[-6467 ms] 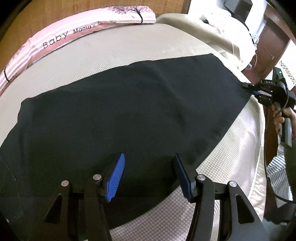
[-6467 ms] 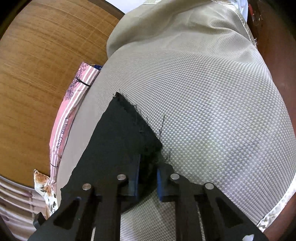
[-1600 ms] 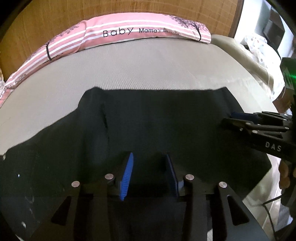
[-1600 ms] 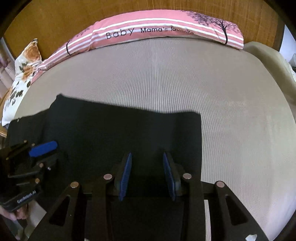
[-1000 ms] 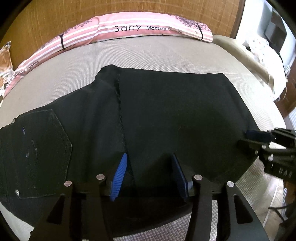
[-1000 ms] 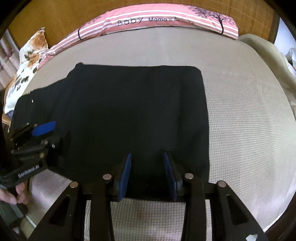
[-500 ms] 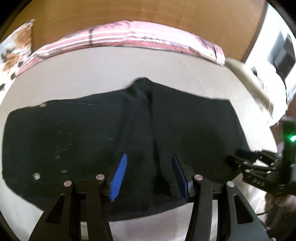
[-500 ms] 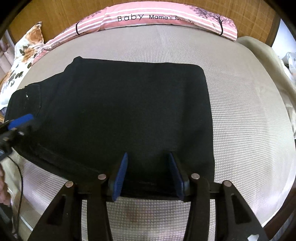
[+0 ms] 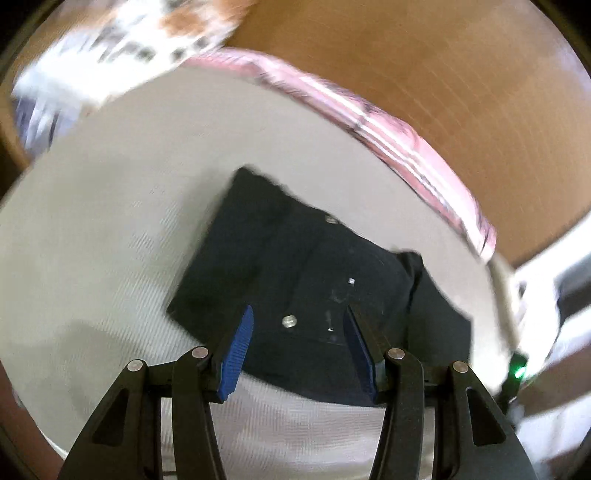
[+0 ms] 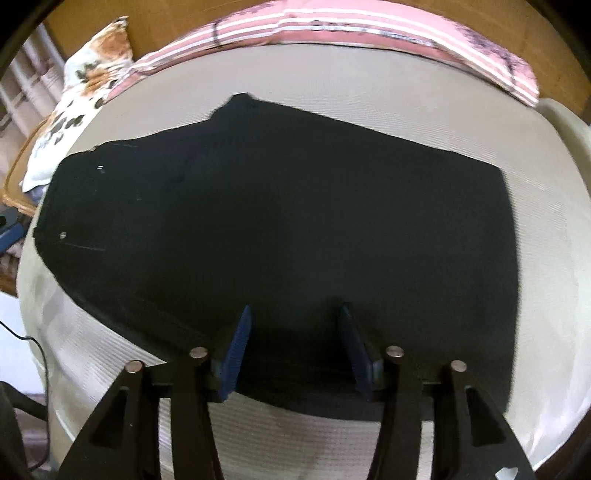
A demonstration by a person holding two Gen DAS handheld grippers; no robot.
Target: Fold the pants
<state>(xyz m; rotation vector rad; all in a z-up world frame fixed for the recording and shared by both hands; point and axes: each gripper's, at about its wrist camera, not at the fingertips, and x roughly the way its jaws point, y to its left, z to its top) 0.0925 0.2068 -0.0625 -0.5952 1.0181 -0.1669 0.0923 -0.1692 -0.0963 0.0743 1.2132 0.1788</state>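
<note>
Fingers of the left hand-held gripper (image 9: 295, 347) stand apart with nothing clamped, above the waist end of the black pants (image 10: 280, 236). The right hand-held gripper (image 10: 295, 347) is opening its jaws over the near edge, with cloth below but not pinched. The pants lie flat, doubled lengthwise and shortened by a fold; at least one more fold seems left. Beneath is a grey bed (image 10: 554, 258), with a pink striped pillow (image 10: 369, 26) and a floral cushion (image 10: 85, 81) along the wooden headboard (image 9: 461, 74).

Bare bed (image 10: 546, 206) around pants (image 10: 280, 221); pink pillow (image 10: 332, 26) bounds far edge, seemingly.
</note>
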